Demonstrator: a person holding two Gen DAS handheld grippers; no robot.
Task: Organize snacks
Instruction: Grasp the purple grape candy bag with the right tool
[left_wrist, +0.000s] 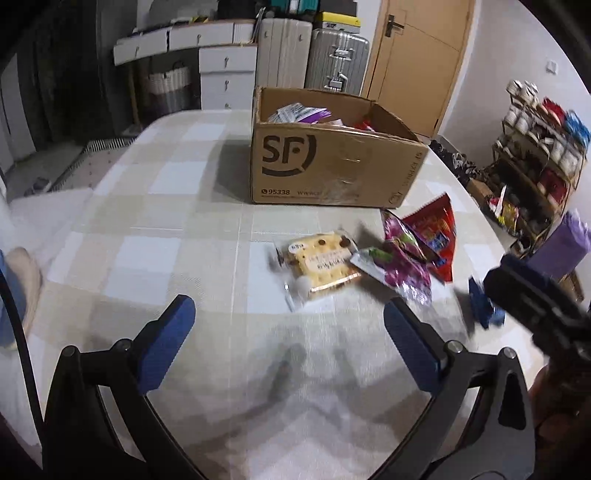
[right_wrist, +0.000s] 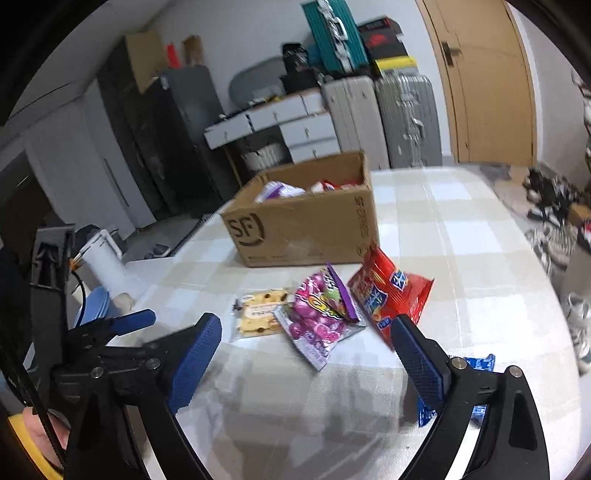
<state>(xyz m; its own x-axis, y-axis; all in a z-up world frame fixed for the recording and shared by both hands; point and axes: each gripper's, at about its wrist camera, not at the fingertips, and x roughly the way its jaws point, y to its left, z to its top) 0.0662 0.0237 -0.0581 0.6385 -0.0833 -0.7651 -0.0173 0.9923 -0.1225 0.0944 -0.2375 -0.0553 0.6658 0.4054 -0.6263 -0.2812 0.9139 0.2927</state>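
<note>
An open cardboard box (left_wrist: 332, 166) marked SF stands on the checked table and holds several snack packs; it also shows in the right wrist view (right_wrist: 306, 229). In front of it lie a yellow biscuit pack (left_wrist: 321, 264) (right_wrist: 260, 314), a purple candy bag (left_wrist: 402, 258) (right_wrist: 321, 314), a red snack bag (left_wrist: 437, 232) (right_wrist: 391, 295) and a small blue packet (left_wrist: 484, 304) (right_wrist: 476, 363). My left gripper (left_wrist: 288, 317) is open and empty above the table, short of the snacks. My right gripper (right_wrist: 306, 339) is open and empty, close over the purple bag.
The table (left_wrist: 166, 206) carries a beige checked cloth and ends in a rounded edge at the right. Suitcases (left_wrist: 336, 62), white drawers (left_wrist: 225, 70) and a wooden door (left_wrist: 417, 55) stand behind. A shoe rack (left_wrist: 535, 155) stands at right.
</note>
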